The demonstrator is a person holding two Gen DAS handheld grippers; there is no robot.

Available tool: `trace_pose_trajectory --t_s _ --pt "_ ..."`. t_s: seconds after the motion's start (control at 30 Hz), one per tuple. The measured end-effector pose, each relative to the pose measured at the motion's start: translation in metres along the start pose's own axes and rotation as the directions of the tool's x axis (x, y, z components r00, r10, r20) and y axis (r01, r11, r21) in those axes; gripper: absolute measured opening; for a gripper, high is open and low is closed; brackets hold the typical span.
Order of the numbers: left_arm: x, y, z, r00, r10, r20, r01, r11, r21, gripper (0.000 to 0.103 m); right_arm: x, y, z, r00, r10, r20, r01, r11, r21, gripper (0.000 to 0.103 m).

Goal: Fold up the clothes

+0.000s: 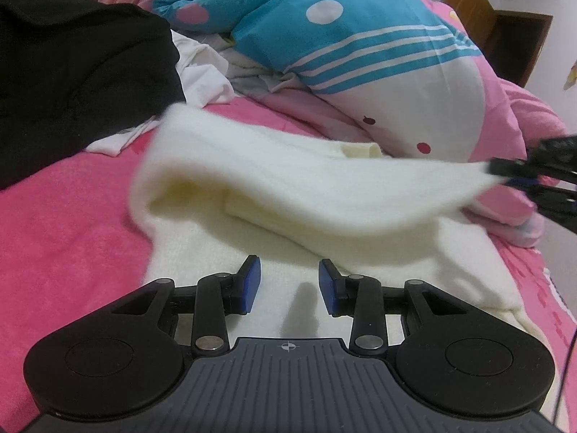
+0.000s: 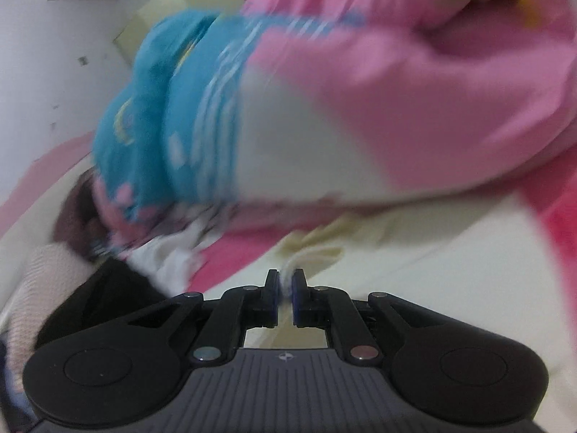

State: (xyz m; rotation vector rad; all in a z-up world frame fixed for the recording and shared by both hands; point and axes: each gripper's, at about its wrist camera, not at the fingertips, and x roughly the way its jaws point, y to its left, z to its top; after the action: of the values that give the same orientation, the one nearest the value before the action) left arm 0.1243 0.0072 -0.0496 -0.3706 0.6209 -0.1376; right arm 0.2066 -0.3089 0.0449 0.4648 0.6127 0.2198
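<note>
A cream white knit garment (image 1: 274,195) lies on the pink bed cover (image 1: 65,209). One side of it is lifted and stretched toward the right, blurred with motion. My left gripper (image 1: 288,281) hovers open just above the flat near part of the garment, nothing between its blue pads. My right gripper (image 1: 505,173) shows at the right edge of the left wrist view, pinching the lifted edge. In the right wrist view my right gripper (image 2: 287,285) is shut on a thin fold of the cream garment (image 2: 414,281), and the picture is smeared.
A black garment (image 1: 79,68) is piled at the left, with white clothes (image 1: 202,72) beside it. A big pink, blue and white quilt (image 1: 360,47) is heaped along the far side. A wooden cabinet (image 1: 497,25) stands at the back right.
</note>
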Motion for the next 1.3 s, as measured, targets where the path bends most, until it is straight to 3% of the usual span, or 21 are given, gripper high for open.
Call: trace_pose_trajectory --t_s 0.2,0.33,0.47,0.6,0.77,0.9,0.97,1.03,1.1,1.17,1.23,1.3 --pt "0.001 -0.002 -0.002 1.0 0.01 0.002 -0.01 1.0 0.022 0.035 -0.021 -0.055 0.012 0.99 -0.133 0.041 0.133 0.991 0.015 0.006" --pt "0.001 -0.003 -0.003 1.0 0.012 0.001 -0.012 1.0 0.029 0.035 -0.031 -0.08 0.005 0.987 -0.153 0.054 0.151 0.988 0.038 0.006" --pt "0.002 -0.004 -0.003 1.0 0.013 0.001 -0.013 0.999 0.036 0.035 -0.024 -0.098 -0.005 0.981 -0.191 0.012 0.19 0.98 0.063 0.006" --pt "0.001 -0.004 -0.003 1.0 0.013 0.001 -0.013 0.999 0.037 0.035 -0.034 -0.101 -0.008 0.985 -0.16 0.058 0.157 0.986 0.062 0.006" --pt "0.001 -0.004 -0.004 1.0 0.012 0.0 -0.012 0.999 0.038 0.035 -0.014 -0.136 -0.036 0.97 -0.235 -0.059 0.24 0.965 0.106 0.006" --pt "0.001 -0.004 -0.004 1.0 0.012 -0.001 -0.012 0.999 0.039 0.035 -0.018 -0.145 -0.041 0.974 -0.219 -0.064 0.226 0.963 0.148 0.007" --pt "0.001 -0.005 -0.004 1.0 0.011 -0.001 -0.011 0.999 0.04 0.035 -0.024 -0.139 -0.034 0.963 -0.259 -0.075 0.267 0.956 0.12 0.011" --pt "0.001 -0.005 -0.004 1.0 0.012 -0.001 -0.012 0.999 0.042 0.035 -0.035 -0.13 -0.027 0.931 -0.359 -0.06 0.364 0.927 0.093 0.026" --pt "0.001 -0.006 -0.005 1.0 0.014 -0.001 -0.014 0.999 0.047 0.035 -0.047 -0.112 -0.024 0.905 -0.426 0.004 0.425 0.905 0.026 0.029" --pt "-0.003 -0.008 -0.005 1.0 0.004 0.012 -0.004 0.999 0.051 0.035 -0.048 -0.086 -0.025 0.922 -0.384 0.043 0.386 0.921 -0.059 0.029" --pt "-0.008 -0.009 -0.004 0.999 -0.017 0.032 0.015 0.998 0.055 0.035 -0.035 -0.054 -0.03 0.961 -0.274 0.038 0.277 0.948 -0.159 0.029" --pt "-0.013 -0.011 -0.004 0.998 -0.038 0.051 0.035 0.998 0.058 0.035 -0.014 -0.023 -0.04 0.981 -0.191 0.013 0.188 0.947 -0.261 0.029"
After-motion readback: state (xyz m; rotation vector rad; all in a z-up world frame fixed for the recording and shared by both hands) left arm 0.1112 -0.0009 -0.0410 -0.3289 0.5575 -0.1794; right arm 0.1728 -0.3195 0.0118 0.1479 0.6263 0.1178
